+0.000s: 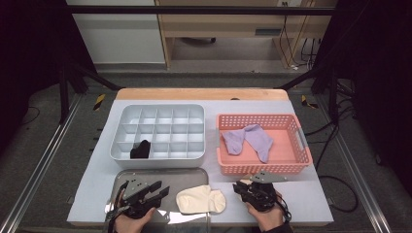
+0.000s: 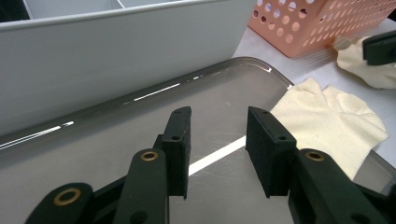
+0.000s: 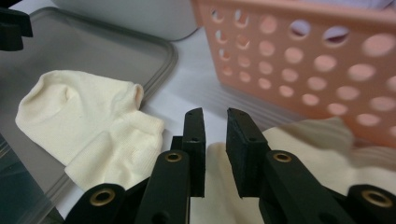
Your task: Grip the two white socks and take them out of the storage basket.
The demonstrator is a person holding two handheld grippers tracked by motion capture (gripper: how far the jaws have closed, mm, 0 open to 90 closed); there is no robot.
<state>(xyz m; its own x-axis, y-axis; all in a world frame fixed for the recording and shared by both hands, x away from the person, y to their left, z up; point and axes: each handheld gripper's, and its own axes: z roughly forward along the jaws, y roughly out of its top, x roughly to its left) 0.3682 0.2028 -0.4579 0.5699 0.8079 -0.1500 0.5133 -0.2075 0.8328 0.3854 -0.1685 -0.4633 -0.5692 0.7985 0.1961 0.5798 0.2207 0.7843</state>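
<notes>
Now cream sock [image 1: 200,199] lies flat, half on tray [image 1: 160,177]; L gripper [image 2: 218,140] jaws apart, empty; R gripper [image 3: 215,140] narrow gap, grip unclear.

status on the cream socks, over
left gripper open over tray. right gripper open, cream sock under it. other sock half on tray. nothing in the way.

The tray [image 2: 140,121] is glossy scratched metal, the cream sock [image 3: 88,126] soft ribbed cloth, the basket [image 3: 299,70] smooth perforated plastic, the tongs' pads [image 2: 268,149] matt black.
</notes>
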